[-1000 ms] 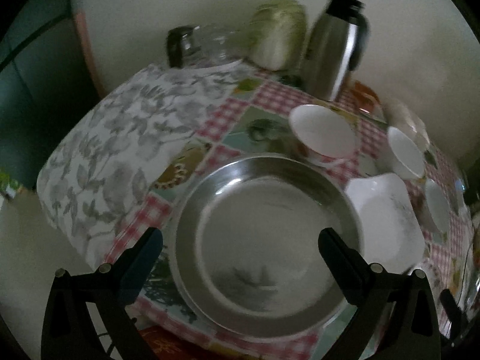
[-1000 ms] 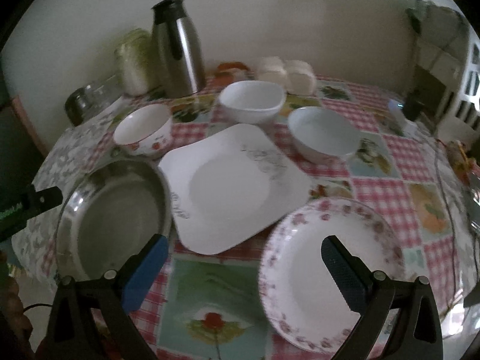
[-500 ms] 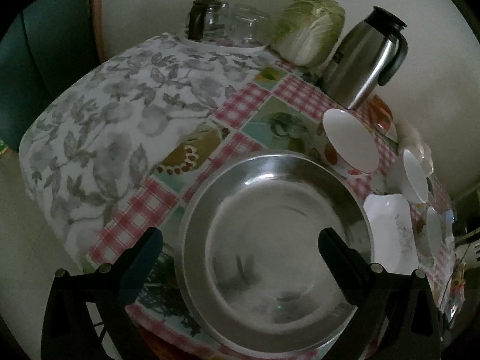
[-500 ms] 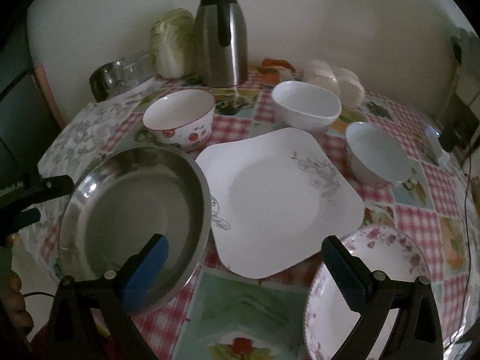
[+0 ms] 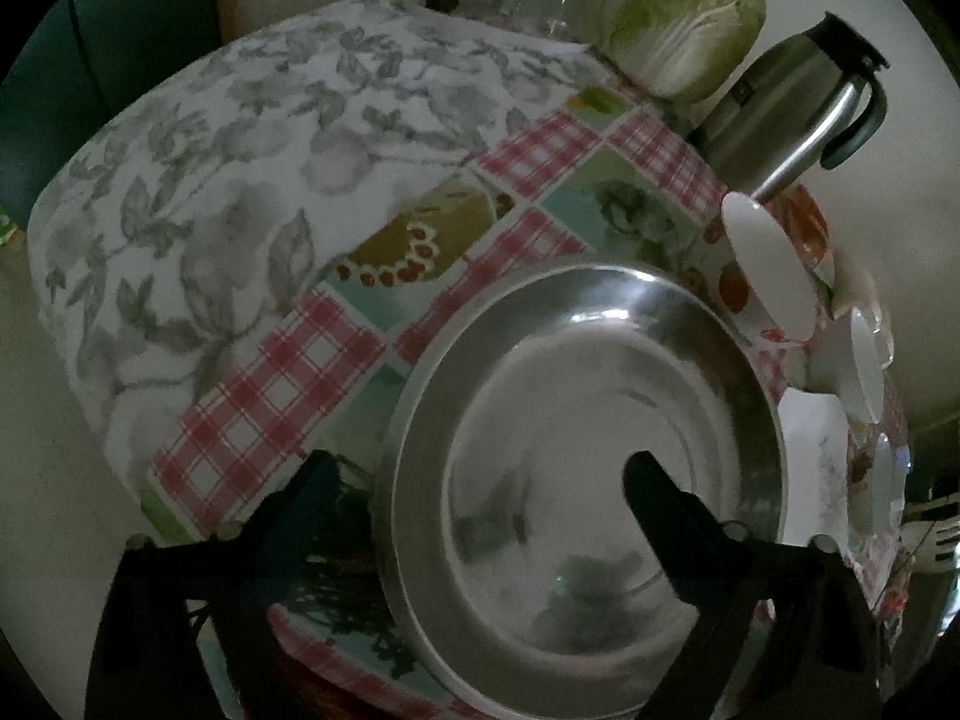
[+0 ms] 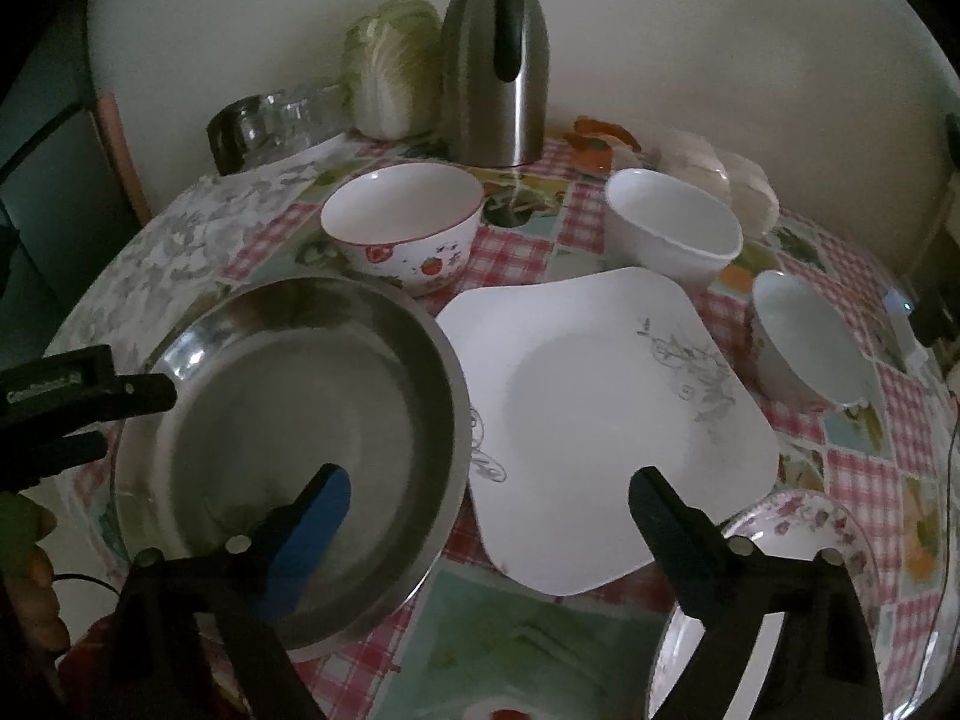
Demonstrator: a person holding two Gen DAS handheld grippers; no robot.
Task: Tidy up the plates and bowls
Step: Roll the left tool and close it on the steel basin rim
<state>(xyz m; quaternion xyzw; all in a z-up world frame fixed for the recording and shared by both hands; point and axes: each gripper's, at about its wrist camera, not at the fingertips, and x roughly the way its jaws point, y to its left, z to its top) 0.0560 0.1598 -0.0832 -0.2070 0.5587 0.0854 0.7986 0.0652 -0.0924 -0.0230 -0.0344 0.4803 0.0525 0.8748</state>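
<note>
A wide steel plate [image 5: 576, 420] [image 6: 288, 420] lies at the table's near left corner. My left gripper [image 5: 480, 474] straddles its left rim with jaws closing, the pads clear of the metal. My right gripper [image 6: 489, 492] straddles its right rim, where the square white plate [image 6: 600, 408] begins; its jaws are closing too and grip nothing. The left gripper's fingers [image 6: 78, 390] show at that view's left edge. Behind stand a strawberry-print bowl [image 6: 402, 228] and two white bowls [image 6: 672, 228] [image 6: 804, 342]. A floral-rimmed plate [image 6: 810, 528] lies at the near right.
A steel thermos jug [image 6: 498, 60], a cabbage [image 6: 390, 72] and glass jars [image 6: 270, 120] line the wall at the back. The table edge drops off just left of the steel plate, under a grey leaf-print cloth [image 5: 240, 180]. A hand [image 6: 30, 570] shows at the lower left.
Both grippers came lower and closer to the steel plate. The right one swung left from over the floral plate to the steel plate's right rim. Both pairs of fingers narrowed slightly.
</note>
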